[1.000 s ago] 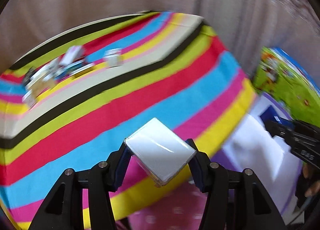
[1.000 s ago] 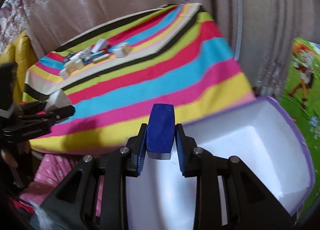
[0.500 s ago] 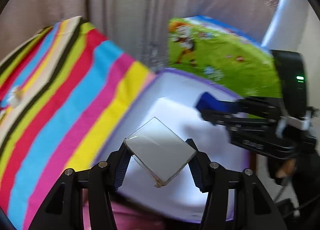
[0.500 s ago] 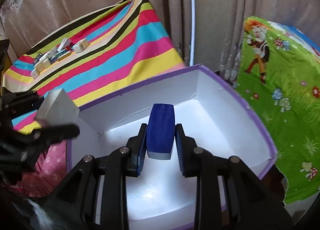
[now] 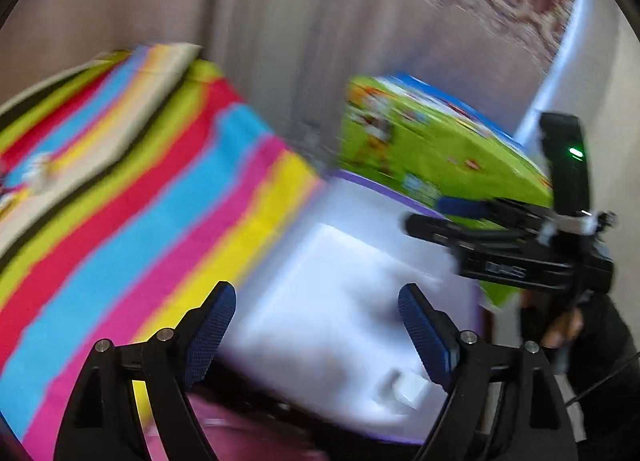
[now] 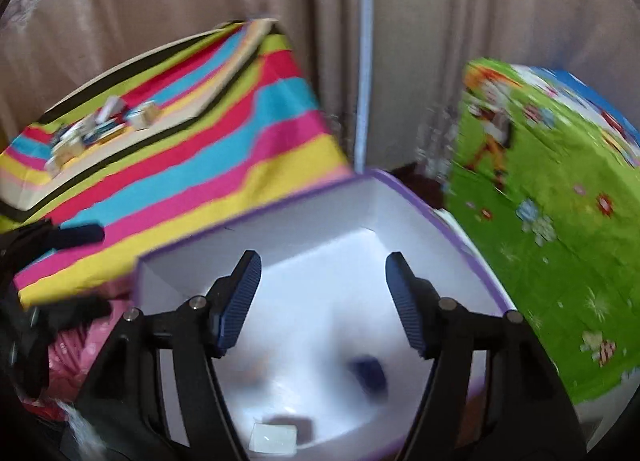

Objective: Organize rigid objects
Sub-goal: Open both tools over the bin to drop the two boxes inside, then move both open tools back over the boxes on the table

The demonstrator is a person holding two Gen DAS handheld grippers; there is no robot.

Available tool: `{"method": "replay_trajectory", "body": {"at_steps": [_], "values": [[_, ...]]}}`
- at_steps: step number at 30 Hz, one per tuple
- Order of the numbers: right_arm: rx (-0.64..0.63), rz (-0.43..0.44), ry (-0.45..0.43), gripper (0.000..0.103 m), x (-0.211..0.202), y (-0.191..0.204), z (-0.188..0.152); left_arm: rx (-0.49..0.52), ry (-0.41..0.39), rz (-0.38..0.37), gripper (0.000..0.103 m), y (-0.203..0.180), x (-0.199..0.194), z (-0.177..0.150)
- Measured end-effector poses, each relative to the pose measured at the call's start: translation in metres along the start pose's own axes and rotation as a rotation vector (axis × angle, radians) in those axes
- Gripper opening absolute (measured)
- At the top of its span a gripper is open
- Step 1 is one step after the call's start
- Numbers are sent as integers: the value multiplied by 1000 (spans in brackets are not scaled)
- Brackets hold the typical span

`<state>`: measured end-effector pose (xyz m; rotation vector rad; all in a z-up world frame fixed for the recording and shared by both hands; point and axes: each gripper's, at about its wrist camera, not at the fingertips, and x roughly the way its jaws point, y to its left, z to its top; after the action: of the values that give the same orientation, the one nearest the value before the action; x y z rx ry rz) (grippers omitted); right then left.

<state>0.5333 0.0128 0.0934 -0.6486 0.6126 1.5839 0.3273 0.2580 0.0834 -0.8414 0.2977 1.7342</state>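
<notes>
A white box with a purple rim (image 6: 404, 189) stands below both grippers; it also shows in the left wrist view (image 5: 352, 181). My left gripper (image 5: 318, 327) is open and empty above the box. My right gripper (image 6: 322, 307) is open and empty above the box. A blurred blue block (image 6: 368, 375) and a white block (image 6: 274, 437) are inside the box. The white block (image 5: 408, 389) shows low in the left wrist view. The right gripper (image 5: 456, 207) shows at the right there.
A striped table (image 6: 192, 165) lies to the left, with several small objects (image 6: 104, 127) near its far side. A green cartoon-print surface (image 6: 560, 221) lies to the right. Curtains hang behind. Pink fabric (image 6: 80, 353) sits beside the box.
Both grippers have opened. The white block left my left gripper and the blue block left my right gripper; both are now in the box.
</notes>
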Motion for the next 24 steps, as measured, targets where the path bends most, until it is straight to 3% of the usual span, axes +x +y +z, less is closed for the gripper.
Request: {"method": "replay_trajectory", "body": {"at_steps": [3, 5, 8, 15, 20, 24], "values": [[-75, 77, 3, 70, 10, 41, 14, -66, -37, 198, 85, 52, -19, -10], [-105, 146, 22, 77, 19, 70, 22, -123, -29, 330, 85, 89, -32, -20], [-168, 224, 59, 78, 40, 115, 34, -214, -28, 452, 85, 144, -50, -33], [-235, 362, 136, 80, 106, 216, 78, -362, -32, 628, 85, 244, -82, -53], [-235, 363, 183, 80, 168, 275, 115, -445, -12, 710, 85, 307, -97, -67], [-201, 312, 200, 80, 216, 303, 142, -538, -11, 728, 85, 337, -105, -83]]}}
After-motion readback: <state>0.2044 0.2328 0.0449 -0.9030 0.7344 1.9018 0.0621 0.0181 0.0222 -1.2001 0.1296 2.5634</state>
